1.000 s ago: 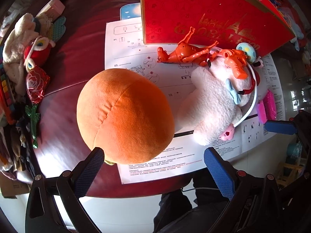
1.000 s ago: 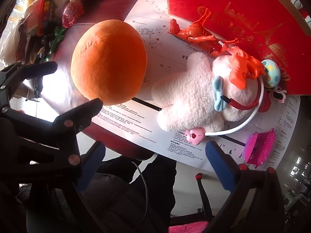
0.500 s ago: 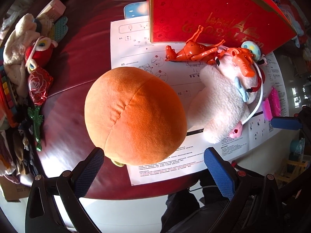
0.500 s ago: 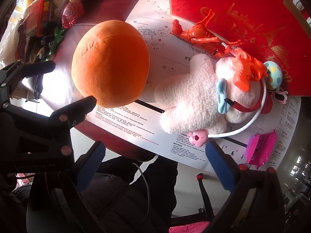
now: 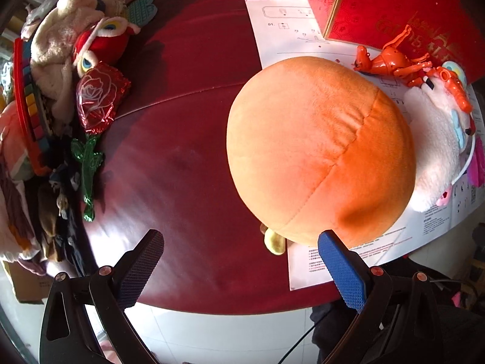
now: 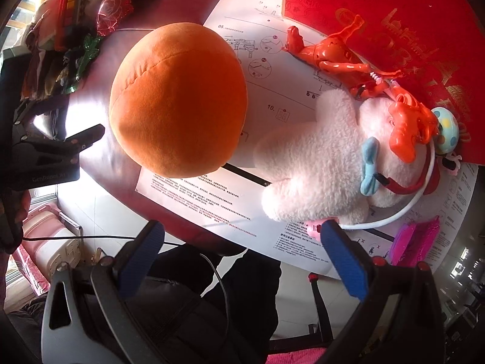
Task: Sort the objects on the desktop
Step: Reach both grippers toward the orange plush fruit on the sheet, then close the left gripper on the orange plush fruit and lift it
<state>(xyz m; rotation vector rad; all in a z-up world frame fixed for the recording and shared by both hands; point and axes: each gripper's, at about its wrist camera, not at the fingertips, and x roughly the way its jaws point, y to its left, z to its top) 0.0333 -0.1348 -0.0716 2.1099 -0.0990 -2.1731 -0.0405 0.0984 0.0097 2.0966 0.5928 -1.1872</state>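
Left wrist view: the orange plush ball (image 5: 318, 148) now sits at three o'clock of frame, having slid right as the left gripper (image 5: 242, 273) swung toward the bare maroon table (image 5: 182, 151); I judge the aim is shifting. Both tongs are spread, empty. The right gripper (image 6: 242, 261) hovers near the white plush (image 6: 318, 163).

Looking down on a dark red table (image 5: 188, 139). Left gripper (image 5: 239, 261) low in the frame, fingers wide apart, empty, above the near edge. Just beyond its right finger (image 5: 342, 270), a big orange plush ball (image 5: 318, 148) resting partly on a white instruction sheet (image 5: 357, 251). Behind the ball, a white plush toy (image 5: 436, 139), an orange plastic figure (image 5: 394, 60) and a red box (image 5: 394, 3). At far left, a pile of toys with a foil rose (image 5: 97, 100).
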